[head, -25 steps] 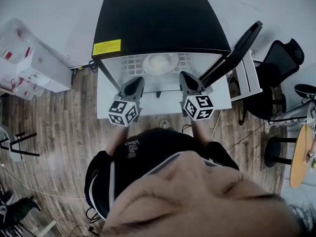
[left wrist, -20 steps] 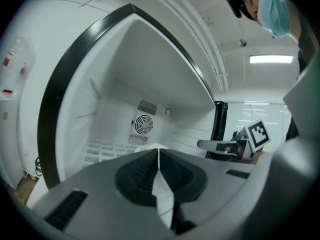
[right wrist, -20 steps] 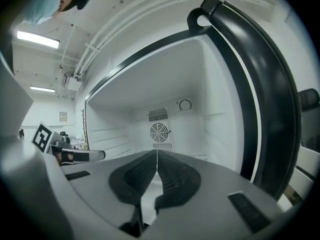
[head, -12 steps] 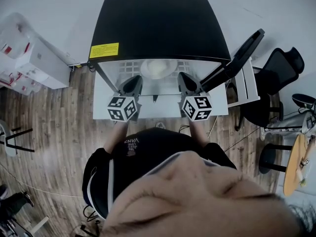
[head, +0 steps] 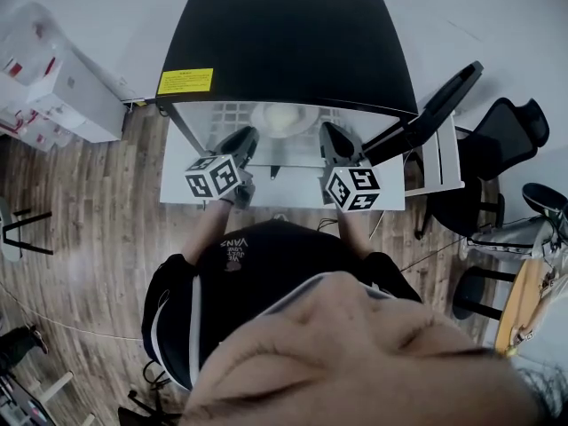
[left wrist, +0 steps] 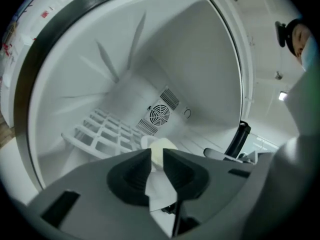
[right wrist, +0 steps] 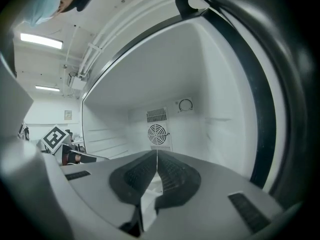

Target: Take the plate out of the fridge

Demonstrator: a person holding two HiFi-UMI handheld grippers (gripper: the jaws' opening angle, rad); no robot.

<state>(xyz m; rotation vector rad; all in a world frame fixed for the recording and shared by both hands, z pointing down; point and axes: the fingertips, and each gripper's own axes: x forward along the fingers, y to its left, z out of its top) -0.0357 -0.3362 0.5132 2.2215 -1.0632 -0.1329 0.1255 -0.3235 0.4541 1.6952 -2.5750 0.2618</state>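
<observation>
The plate [head: 284,116] sits on the wire shelf [left wrist: 100,134] well inside the fridge [head: 284,43], with something pale heaped on it, straight ahead of both my tools. My left gripper [left wrist: 156,155] is at the fridge's mouth. Its jaws are a narrow slit that has just been opening. Nothing is between them; the plate only shows through the gap, farther in. My right gripper [right wrist: 157,153] is clenched on nothing, beside the left. The door [head: 435,96] stands wide at my right.

I judge I'm on the reach. To do it well, I should spread the left jaws much wider before going in. Then I come level with the near rim, slip one pad over it and one under, and keep the plate flat so the food doesn't slide.
</observation>
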